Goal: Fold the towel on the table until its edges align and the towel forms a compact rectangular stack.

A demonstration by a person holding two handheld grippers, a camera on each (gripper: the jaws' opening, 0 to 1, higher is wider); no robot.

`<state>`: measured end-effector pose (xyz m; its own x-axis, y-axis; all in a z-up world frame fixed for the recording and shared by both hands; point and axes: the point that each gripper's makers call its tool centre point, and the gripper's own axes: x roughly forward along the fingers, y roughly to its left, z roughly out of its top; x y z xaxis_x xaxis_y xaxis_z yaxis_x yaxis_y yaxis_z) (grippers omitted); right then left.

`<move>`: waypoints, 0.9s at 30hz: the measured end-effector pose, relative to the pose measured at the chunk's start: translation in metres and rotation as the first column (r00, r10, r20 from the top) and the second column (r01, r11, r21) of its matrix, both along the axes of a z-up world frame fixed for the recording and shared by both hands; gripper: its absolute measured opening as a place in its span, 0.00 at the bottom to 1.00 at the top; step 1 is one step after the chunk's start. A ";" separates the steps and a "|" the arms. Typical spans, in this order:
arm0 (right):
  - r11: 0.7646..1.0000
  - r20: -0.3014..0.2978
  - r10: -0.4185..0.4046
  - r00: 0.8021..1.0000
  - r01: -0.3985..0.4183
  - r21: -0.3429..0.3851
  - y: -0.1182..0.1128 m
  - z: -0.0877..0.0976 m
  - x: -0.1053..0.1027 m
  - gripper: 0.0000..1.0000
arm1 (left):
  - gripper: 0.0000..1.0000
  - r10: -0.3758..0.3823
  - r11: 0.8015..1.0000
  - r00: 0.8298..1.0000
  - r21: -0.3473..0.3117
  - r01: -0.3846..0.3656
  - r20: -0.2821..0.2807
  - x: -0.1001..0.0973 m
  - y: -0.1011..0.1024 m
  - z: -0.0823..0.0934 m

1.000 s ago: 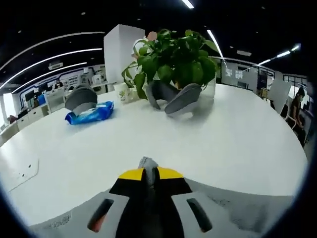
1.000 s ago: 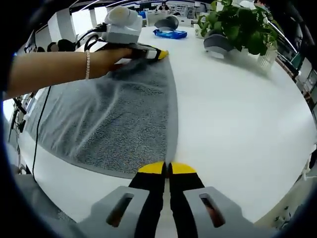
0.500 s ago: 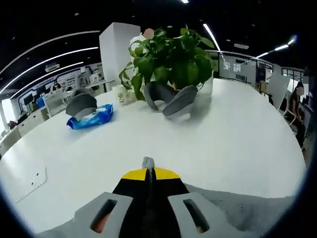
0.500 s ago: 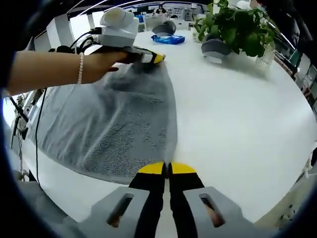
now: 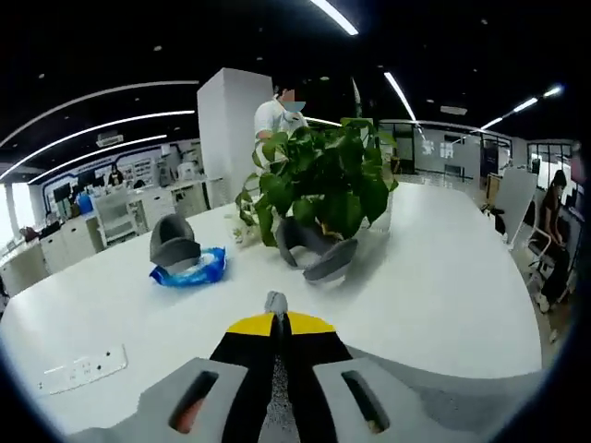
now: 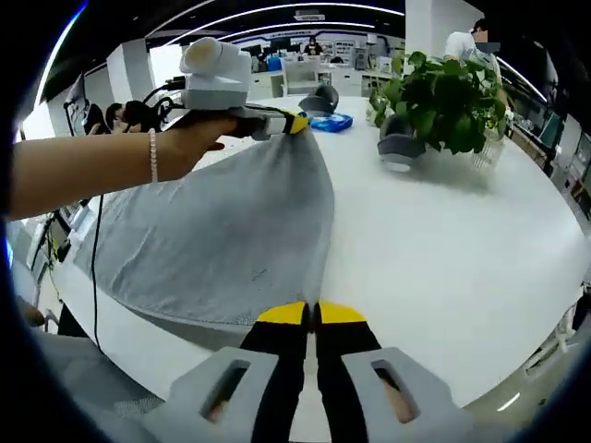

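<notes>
in the right gripper view, a person's hand (image 6: pixel 189 138) with a beaded bracelet is reaching in from the left, holding the left gripper (image 6: pixel 294 121), whose yellow-tipped black jaws are pinched onto one corner of the grey terry-cloth towel (image 6: pixel 222 245). the towel is hanging lifted above the round white table (image 6: pixel 443 240), stretching as a taut sheet between the two grippers. its nap is looking soft and even, with a few shallow creases running down from the raised corner, and its lower edge is sagging in a curve toward the table's near rim on the left. the right gripper (image 6: pixel 311 315) is sitting at the bottom centre of this view, its jaws pressed together on the towel's near corner, with one straight edge of the cloth rising from it to the left gripper.

in the left gripper view, the left gripper (image 5: pixel 277 321) is clamping a small tuft of the towel (image 5: pixel 275 302), which is poking out past the closed jaw tips. beyond it on the table (image 5: pixel 443 305), from left to right, are lying a white power strip (image 5: pixel 78 369), a blue plastic packet (image 5: pixel 190 269) with a grey rounded object (image 5: pixel 173 247) just behind it, and a leafy green potted plant (image 5: pixel 319 185) with a grey curved object (image 5: pixel 312 251) at its base.
</notes>
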<state>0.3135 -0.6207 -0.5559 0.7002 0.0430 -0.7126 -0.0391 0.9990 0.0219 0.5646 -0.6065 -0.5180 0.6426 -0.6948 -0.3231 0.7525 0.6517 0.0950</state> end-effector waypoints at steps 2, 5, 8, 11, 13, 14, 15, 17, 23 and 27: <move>1.000 0.013 -0.001 1.000 0.001 0.001 0.000 0.008 -0.003 0.00 | 0.03 -0.002 1.000 1.000 -0.018 0.003 0.011 -0.005 -0.001 0.012; 1.000 0.040 -0.006 0.999 0.006 0.002 -0.002 0.021 -0.005 0.00 | 0.03 0.004 0.999 1.000 -0.038 -0.003 0.018 -0.010 -0.003 0.024; 1.000 0.070 -0.008 0.997 0.009 -0.018 -0.010 0.036 -0.006 0.00 | 0.03 0.013 0.998 1.000 -0.060 -0.012 0.025 -0.014 -0.004 0.035; 1.000 0.091 -0.011 0.996 0.013 -0.026 -0.017 0.047 -0.008 0.00 | 0.03 0.019 0.997 0.999 -0.078 -0.016 0.039 -0.018 -0.006 0.047; 0.999 0.105 -0.013 0.994 0.016 -0.031 -0.021 0.054 -0.009 0.00 | 0.03 0.021 0.995 0.999 -0.096 -0.017 0.041 -0.020 -0.009 0.054; 0.999 0.109 -0.013 0.994 0.017 -0.033 -0.022 0.056 -0.009 0.00 | 0.03 0.022 0.995 0.999 -0.100 -0.017 0.042 -0.020 -0.010 0.055; 0.999 0.117 -0.013 0.993 0.018 -0.035 -0.024 0.060 -0.009 0.00 | 0.03 0.021 0.995 0.999 -0.102 -0.017 0.043 -0.021 -0.011 0.057; 0.999 0.131 -0.013 0.991 0.018 -0.043 -0.025 0.067 -0.009 0.00 | 0.03 0.023 0.994 0.999 -0.110 -0.018 0.047 -0.022 -0.013 0.061; 0.999 0.170 0.001 0.985 0.006 -0.044 -0.021 0.086 -0.009 0.00 | 0.03 0.025 0.990 0.998 -0.138 -0.017 0.054 -0.025 -0.014 0.075; 0.998 0.198 0.064 0.978 -0.058 -0.034 0.003 0.095 -0.007 0.00 | 0.03 0.031 0.990 0.999 -0.137 -0.025 0.045 -0.023 0.000 0.078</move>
